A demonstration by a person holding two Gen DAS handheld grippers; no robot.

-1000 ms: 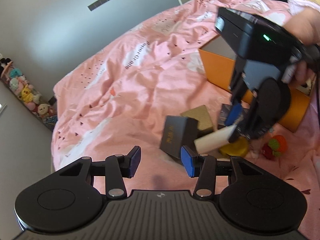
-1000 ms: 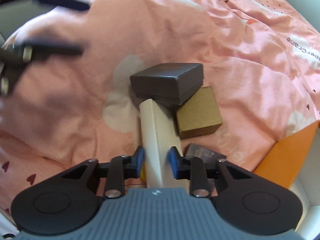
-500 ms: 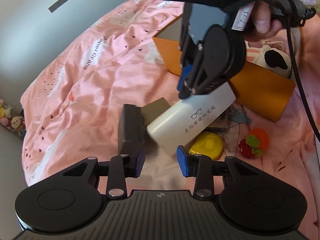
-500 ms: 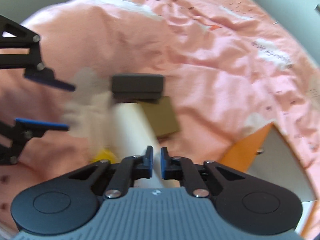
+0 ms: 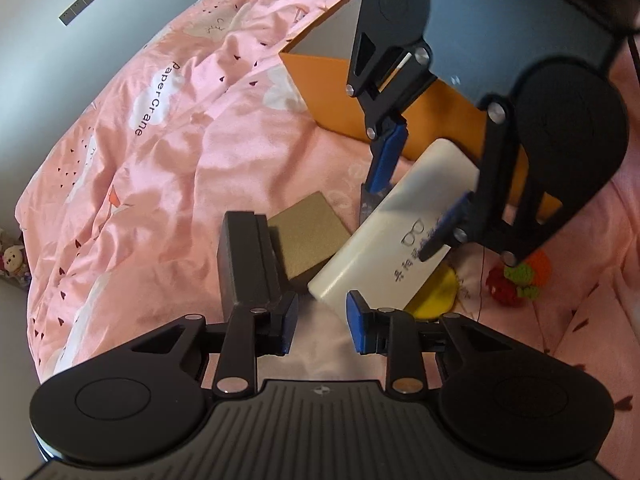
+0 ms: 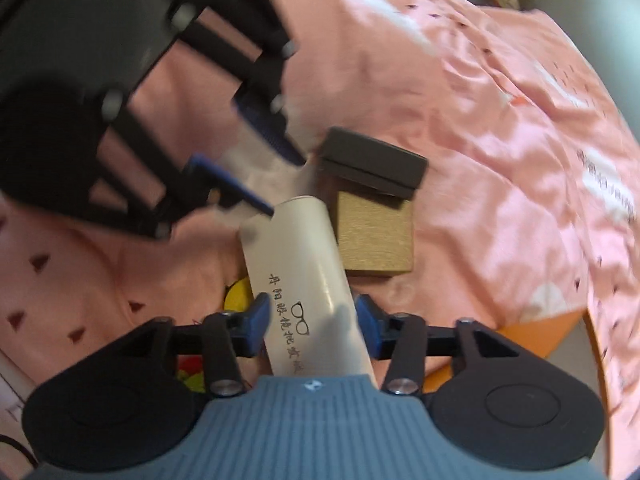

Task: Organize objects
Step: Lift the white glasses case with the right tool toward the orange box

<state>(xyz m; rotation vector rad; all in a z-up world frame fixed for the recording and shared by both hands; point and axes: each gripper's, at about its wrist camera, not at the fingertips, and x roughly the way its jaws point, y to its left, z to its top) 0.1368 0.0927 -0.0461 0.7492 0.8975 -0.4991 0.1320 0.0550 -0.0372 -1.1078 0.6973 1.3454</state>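
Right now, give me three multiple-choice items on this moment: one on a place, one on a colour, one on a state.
1. Where does the gold box lie?
A) between the dark grey box and the cream case
B) under a pillow
C) on the floor

2. What colour is the bedspread?
A) green
B) pink
C) white

3. The orange box is:
A) taped shut
B) crushed flat
C) open on top

Key: 1 A, both flank it closely; 2 B, pink cloth fills both views; 3 C, its pale inside shows above the orange wall.
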